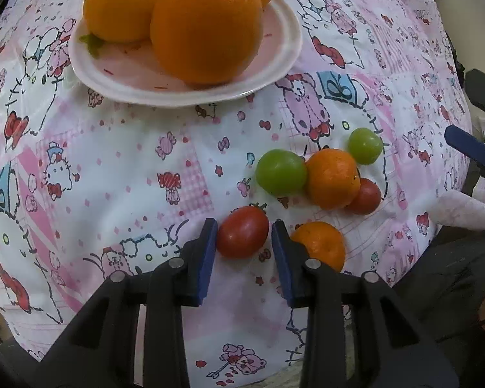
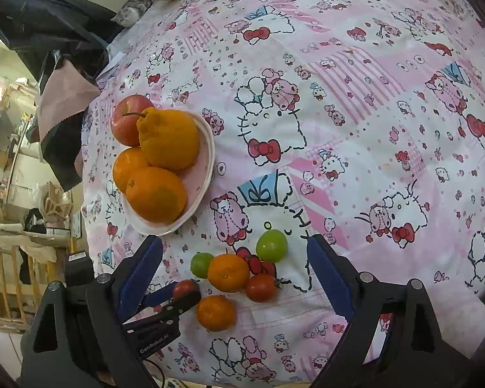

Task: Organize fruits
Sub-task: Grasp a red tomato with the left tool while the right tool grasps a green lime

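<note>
A pink plate (image 1: 274, 74) holds three large oranges (image 1: 207, 26); the right wrist view shows the plate (image 2: 207, 148) with oranges (image 2: 156, 194) and a red apple (image 2: 126, 123). Small fruits lie on the cloth: two green ones (image 1: 280, 172), two mandarins (image 1: 332, 177), two red tomatoes. My left gripper (image 1: 244, 226) has its blue pads on both sides of a red tomato (image 1: 242, 232), which rests on the cloth; I cannot tell if they grip it. My right gripper (image 2: 234, 249) is open and empty above the cluster (image 2: 228, 272).
The table is covered by a pink cartoon-print cloth (image 2: 339, 97). Its edge runs close at the right in the left wrist view, beside the right gripper's blue pad (image 1: 468, 148). A dark chair with cloths (image 2: 61, 74) and room clutter stand beyond the table's left edge.
</note>
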